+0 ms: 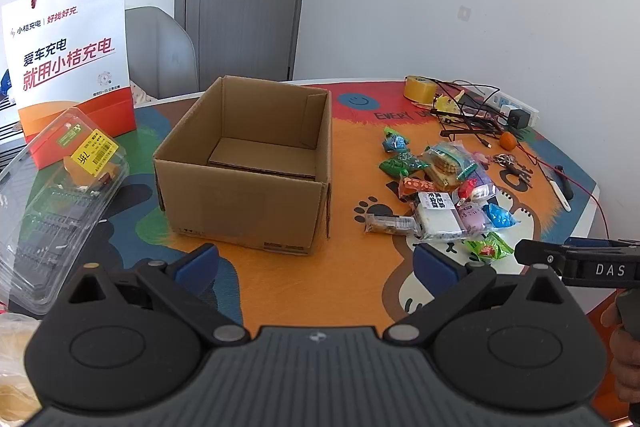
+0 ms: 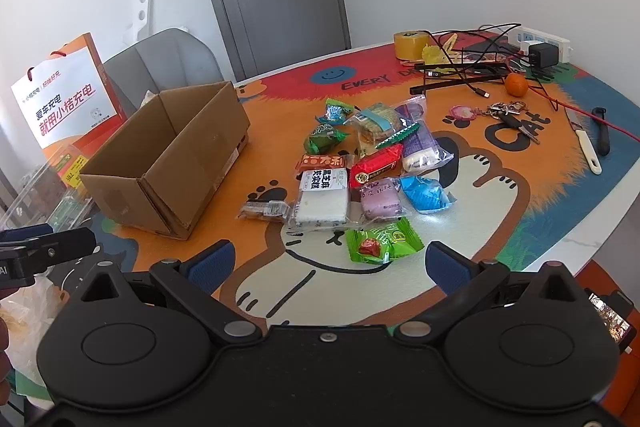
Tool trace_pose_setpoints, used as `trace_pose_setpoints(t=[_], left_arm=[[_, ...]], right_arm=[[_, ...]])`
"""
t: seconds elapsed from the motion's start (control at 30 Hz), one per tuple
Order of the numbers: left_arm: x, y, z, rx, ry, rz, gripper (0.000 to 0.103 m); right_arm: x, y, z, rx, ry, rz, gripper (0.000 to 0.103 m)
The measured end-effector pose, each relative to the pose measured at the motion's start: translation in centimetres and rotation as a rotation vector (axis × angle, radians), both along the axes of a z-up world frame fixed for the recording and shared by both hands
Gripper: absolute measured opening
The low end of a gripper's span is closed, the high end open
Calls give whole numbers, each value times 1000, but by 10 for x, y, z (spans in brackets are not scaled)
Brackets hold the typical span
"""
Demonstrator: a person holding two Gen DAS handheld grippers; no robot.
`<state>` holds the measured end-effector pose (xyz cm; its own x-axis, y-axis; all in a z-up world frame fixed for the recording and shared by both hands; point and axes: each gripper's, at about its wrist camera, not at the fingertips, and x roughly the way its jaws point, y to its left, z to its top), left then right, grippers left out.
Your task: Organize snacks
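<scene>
An open cardboard box stands empty on the colourful table mat. To its right lies a loose heap of wrapped snacks, among them a white pack with black print, a red pack, a blue pack and a green pack nearest the front. My left gripper hovers open in front of the box. My right gripper hovers open just short of the green pack, holding nothing. The right gripper's body shows at the left wrist view's right edge.
An orange-and-white paper bag and a clear plastic clamshell sit left of the box. Tape roll, cables, power strip, a tangerine, keys and a knife crowd the far right. A grey chair stands behind.
</scene>
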<state>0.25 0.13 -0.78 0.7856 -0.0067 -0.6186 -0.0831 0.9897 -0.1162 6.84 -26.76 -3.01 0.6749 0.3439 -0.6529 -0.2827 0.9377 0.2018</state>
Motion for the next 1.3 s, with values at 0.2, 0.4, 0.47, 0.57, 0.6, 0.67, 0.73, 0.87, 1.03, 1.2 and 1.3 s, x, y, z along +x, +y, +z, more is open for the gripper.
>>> trace_pose_setpoints(t=[0.2, 0.4, 0.47, 0.57, 0.6, 0.67, 0.73, 0.87, 1.03, 1.2, 1.3], left_arm=[[0, 1, -1, 1, 0, -1, 102], [0, 2, -2, -1, 1, 2, 102], [1, 1, -3, 0, 3, 1, 102], [1, 0, -4, 1, 4, -2, 102], [2, -1, -4, 2, 4, -4, 102], [2, -2, -5, 3, 4, -3, 102], [4, -2, -6, 1, 5, 3, 102], [7, -5, -9, -2, 2, 8, 102], [12, -14, -13, 18, -4, 1, 102], [23, -23, -22, 16, -5, -18, 102], [31, -29, -27, 5, -6, -38, 102]], right_arm=[[0, -1, 0, 17, 5, -1, 103], [-1, 1, 1, 13, 4, 3, 103], [-1, 1, 1, 12, 3, 7, 103], [-2, 3, 1, 8, -1, 14, 103], [-1, 3, 1, 7, 0, 14, 103], [-1, 2, 0, 9, 0, 13, 103], [-2, 1, -1, 17, -22, 25, 103], [-1, -2, -3, 24, -43, 41, 103], [3, -5, -8, 23, -53, 38, 103], [11, -11, -20, 14, -52, 25, 103], [13, -11, -28, -6, -65, 44, 103]])
